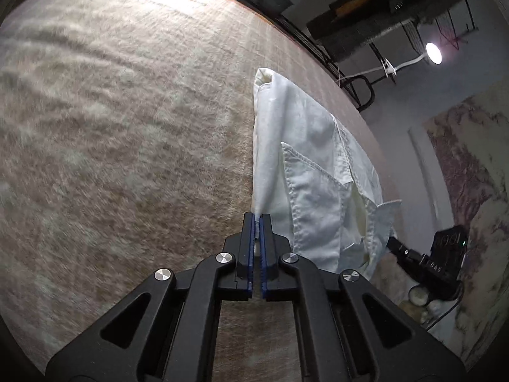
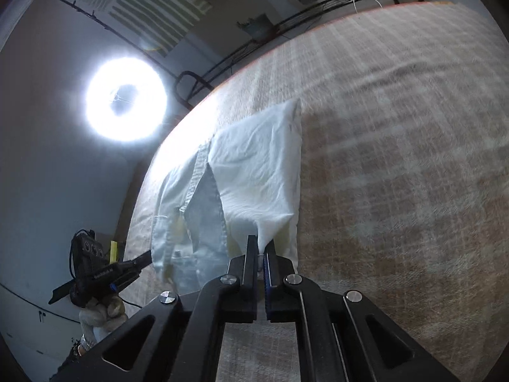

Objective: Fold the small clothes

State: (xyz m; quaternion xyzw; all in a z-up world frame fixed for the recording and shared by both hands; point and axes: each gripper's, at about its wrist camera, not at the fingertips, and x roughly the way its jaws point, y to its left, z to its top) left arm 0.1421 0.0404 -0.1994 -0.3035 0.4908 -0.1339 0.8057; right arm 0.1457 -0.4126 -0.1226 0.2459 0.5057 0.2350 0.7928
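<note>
Both grippers, left (image 1: 257, 216) and right (image 2: 261, 242), are clamped tight on bunched corners of the white shirt (image 1: 305, 172), which hangs partly lifted over the beige cloth-covered table (image 1: 127, 127), with the ring light (image 2: 126, 98) glaring beyond.

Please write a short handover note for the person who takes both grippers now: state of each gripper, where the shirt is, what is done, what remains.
Left gripper: shut on an edge of the white shirt.
Right gripper: shut on another edge of the same shirt.
Shirt: held up by both grippers and hanging over the beige woven cloth that covers the surface; its far part seems to rest there, near the far edge. The collar faces the right camera.
Done: both grips taken, shirt lifted.
Left: lay it flat, fold, release. How many folds are made already, I cannot tell.
</note>
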